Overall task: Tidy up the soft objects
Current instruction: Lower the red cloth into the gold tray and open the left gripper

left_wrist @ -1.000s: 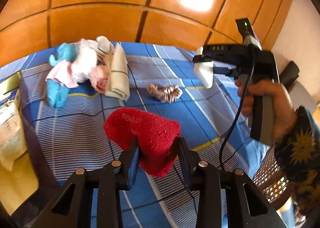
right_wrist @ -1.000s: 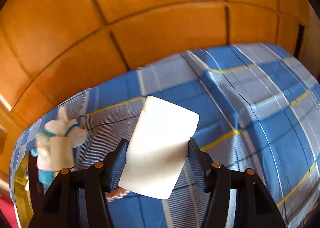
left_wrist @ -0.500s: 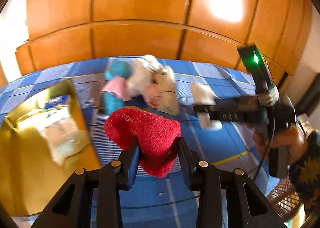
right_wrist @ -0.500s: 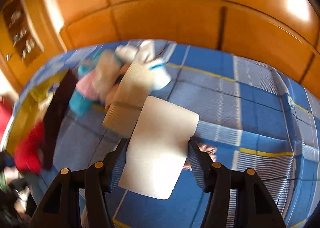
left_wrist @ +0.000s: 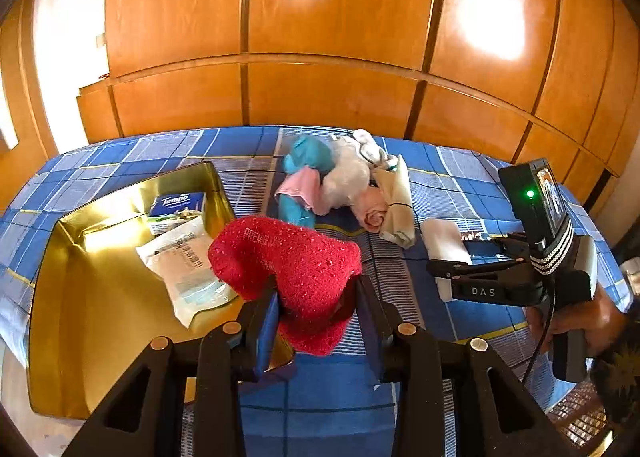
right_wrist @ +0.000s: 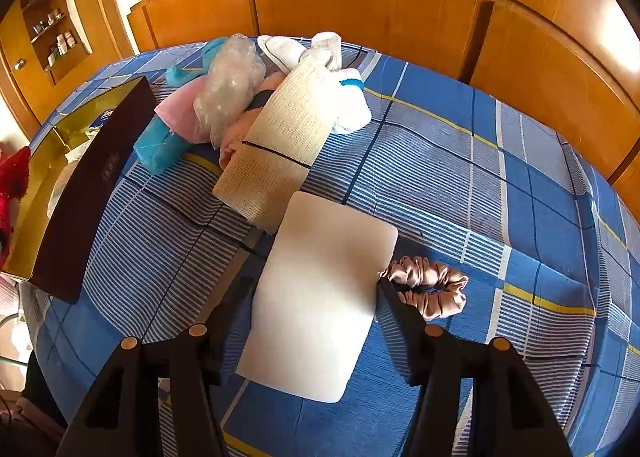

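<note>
Since the earlier frame the left gripper point(left_wrist: 316, 305) has swung toward the gold box point(left_wrist: 60, 297), which now fills the left wrist view's left half, and the right gripper point(right_wrist: 316, 297) has rolled round so the pile of soft things point(right_wrist: 260, 105) and the box lie ahead of it.

The left jaws pinch 1 red fuzzy sock point(left_wrist: 288, 265), held just beside the box's near-right corner. The right jaws pinch 1 white foam pad point(right_wrist: 320, 293), well right of the box, above the blue checked bedspread point(right_wrist: 480, 185).

The step in hand looks like carrying both pieces to the box. Next, the sock needs moving over the rim and releasing clear of the 2 things already inside: 1 tissue pack point(left_wrist: 178, 209) and 1 flat sachet point(left_wrist: 188, 269).

Left on the spread: 1 pile right of the box and 1 brown scrunchie point(right_wrist: 428, 289) further right.
</note>
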Available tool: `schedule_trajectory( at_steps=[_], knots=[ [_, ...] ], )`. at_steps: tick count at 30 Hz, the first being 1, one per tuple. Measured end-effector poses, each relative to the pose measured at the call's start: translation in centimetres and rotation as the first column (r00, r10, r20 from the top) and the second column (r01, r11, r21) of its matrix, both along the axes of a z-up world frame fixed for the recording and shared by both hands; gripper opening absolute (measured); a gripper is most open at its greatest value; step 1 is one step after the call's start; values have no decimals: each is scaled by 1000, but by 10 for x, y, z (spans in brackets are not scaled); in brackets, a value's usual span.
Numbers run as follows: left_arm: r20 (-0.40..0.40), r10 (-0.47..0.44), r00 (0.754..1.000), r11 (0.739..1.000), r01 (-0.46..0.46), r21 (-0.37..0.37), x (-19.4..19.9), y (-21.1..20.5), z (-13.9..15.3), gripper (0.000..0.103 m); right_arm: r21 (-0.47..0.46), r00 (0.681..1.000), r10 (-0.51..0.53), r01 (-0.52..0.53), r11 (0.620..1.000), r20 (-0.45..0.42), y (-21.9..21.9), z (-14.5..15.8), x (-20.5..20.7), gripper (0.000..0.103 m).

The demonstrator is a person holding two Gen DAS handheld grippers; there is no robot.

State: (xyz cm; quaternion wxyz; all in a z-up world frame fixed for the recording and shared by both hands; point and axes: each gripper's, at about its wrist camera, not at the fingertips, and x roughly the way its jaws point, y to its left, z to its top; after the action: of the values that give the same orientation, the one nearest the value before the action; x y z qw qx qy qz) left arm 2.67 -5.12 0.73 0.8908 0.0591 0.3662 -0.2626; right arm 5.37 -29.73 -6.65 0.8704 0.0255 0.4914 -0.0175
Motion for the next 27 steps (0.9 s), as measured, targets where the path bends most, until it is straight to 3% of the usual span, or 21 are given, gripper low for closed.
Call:
schedule_trajectory(
  at_steps=[11, 18, 21, 27],
  knots=[
    [-13, 33, 999, 999, -33, -19, 1, 14, 2, 37, -28, 1000, 0, 0, 1000, -2, 3, -2, 2, 60],
    [-28, 99, 995, 993, -100, -64, 12, 45, 9, 37, -88, 1000, 29, -28, 996, 6, 13, -3, -1, 60],
    [-57, 166, 984, 980, -171, -100, 28, 75, 13, 38, -88, 1000, 27, -26, 996, 6, 13, -2, -1, 60],
    [-135, 332, 933, 939, -341, -51, 80, 133, -5, 38, -96, 1000, 30, -30, 995, 2, 15, 0, -1, 60]
  ],
)
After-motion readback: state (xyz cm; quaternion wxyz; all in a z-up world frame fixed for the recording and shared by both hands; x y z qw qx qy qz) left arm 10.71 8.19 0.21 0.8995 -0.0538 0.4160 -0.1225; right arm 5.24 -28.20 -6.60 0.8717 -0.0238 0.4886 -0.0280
